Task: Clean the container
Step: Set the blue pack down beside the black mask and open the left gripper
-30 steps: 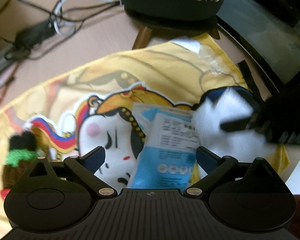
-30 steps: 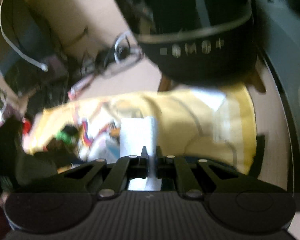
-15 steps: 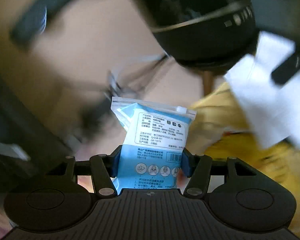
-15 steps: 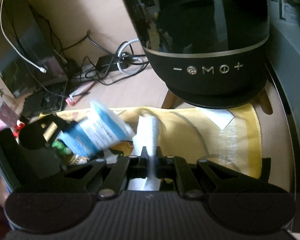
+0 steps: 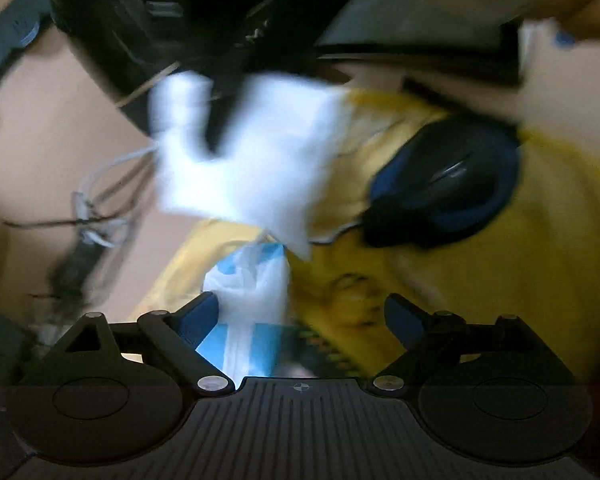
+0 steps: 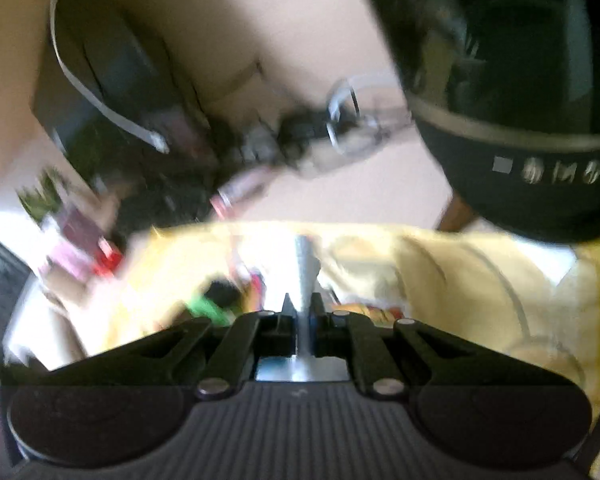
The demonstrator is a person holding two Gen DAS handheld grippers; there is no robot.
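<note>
A white wipe (image 5: 252, 160) hangs in the middle of the left wrist view, pinched by a dark finger of my right gripper. In the right wrist view the wipe (image 6: 305, 276) shows edge-on, with my right gripper (image 6: 300, 304) shut on it. The black round container (image 6: 520, 128) with a row of buttons stands at the upper right on wooden legs. My left gripper (image 5: 302, 308) is open, jaws wide apart. The blue and white wipe packet (image 5: 252, 300) lies on the yellow cloth (image 5: 500, 280), close to the left finger. Both views are blurred.
A black and blue mouse (image 5: 444, 184) lies on the yellow cloth to the right of the wipe. Tangled cables (image 6: 340, 120) and a dark box (image 6: 112, 92) sit on the desk behind. Small toys, red and green (image 6: 208, 304), crowd the cloth's left end.
Half a second ago my left gripper held the wipe packet up, shut on it. Now it is open and the packet lies on the cloth. My right gripper still holds the wipe.
</note>
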